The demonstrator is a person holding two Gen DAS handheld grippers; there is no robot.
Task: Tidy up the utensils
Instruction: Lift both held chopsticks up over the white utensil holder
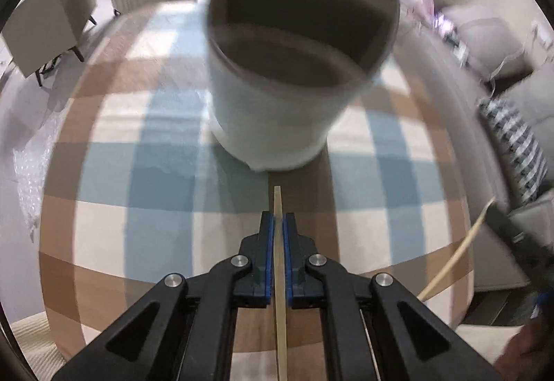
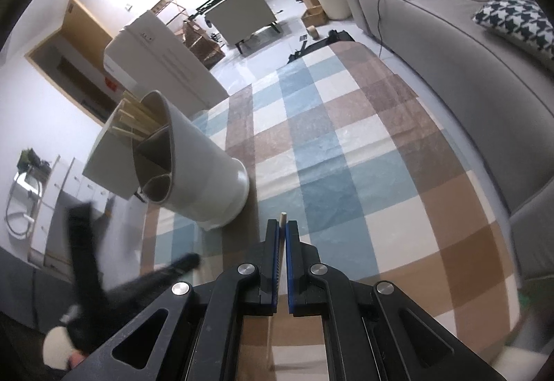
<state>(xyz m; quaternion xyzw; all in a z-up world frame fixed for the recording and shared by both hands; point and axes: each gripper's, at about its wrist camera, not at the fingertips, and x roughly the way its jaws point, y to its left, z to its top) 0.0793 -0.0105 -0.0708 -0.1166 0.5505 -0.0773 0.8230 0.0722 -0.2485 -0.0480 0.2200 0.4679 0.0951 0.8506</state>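
Left wrist, pale slender chopstick [image 1: 278, 242], white holder [image 1: 277, 118]

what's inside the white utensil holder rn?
The white utensil holder has dark divided compartments. Wooden chopsticks stick out of the far compartment; the nearer ones look empty near the rim. Their bottoms are hidden by the walls.
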